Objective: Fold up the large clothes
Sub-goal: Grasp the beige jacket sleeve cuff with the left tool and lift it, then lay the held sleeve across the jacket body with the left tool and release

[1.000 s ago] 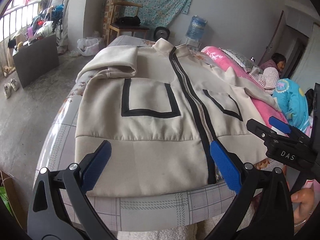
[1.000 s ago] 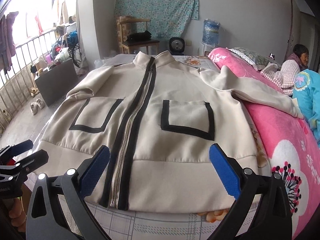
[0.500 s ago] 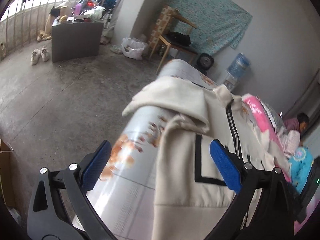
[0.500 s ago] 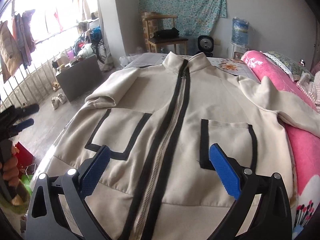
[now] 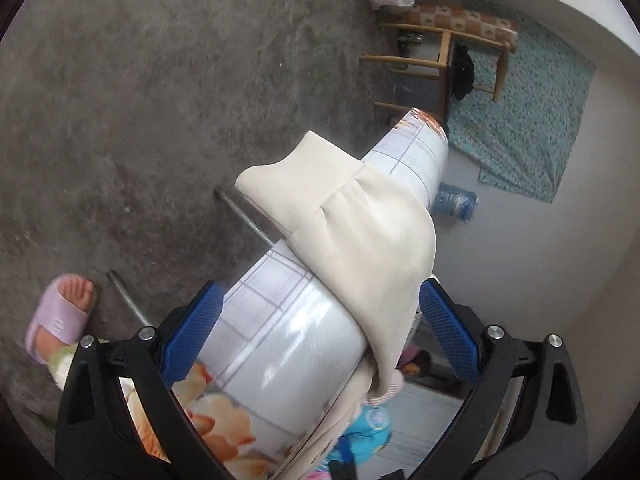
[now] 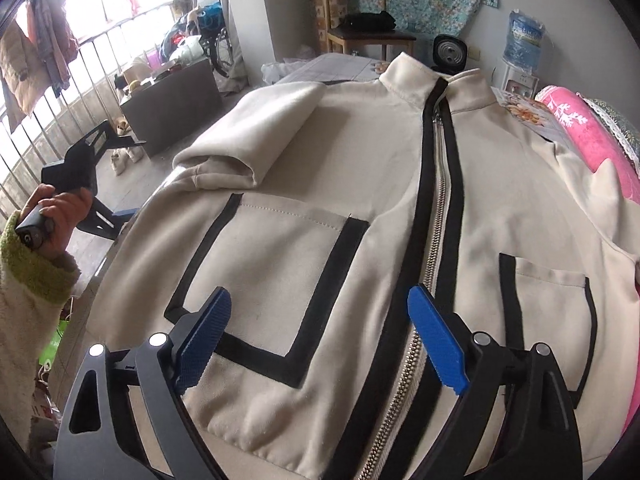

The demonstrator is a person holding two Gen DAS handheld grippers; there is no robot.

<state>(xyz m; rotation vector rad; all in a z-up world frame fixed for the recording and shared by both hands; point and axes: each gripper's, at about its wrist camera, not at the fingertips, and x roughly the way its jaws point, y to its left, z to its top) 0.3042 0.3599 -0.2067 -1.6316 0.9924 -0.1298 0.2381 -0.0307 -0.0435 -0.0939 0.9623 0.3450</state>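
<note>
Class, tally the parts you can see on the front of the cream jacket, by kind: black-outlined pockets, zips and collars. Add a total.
Black-outlined pockets: 2
Zips: 1
Collars: 1
Total: 4

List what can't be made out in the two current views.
- Jacket hem: right wrist view, hidden behind the right gripper.
- Its far sleeve: cut off by the frame edge.
- Left gripper: right wrist view, tips hidden behind the jacket's edge.
- Jacket front: left wrist view shows only the folded sleeve between the open left gripper.
</note>
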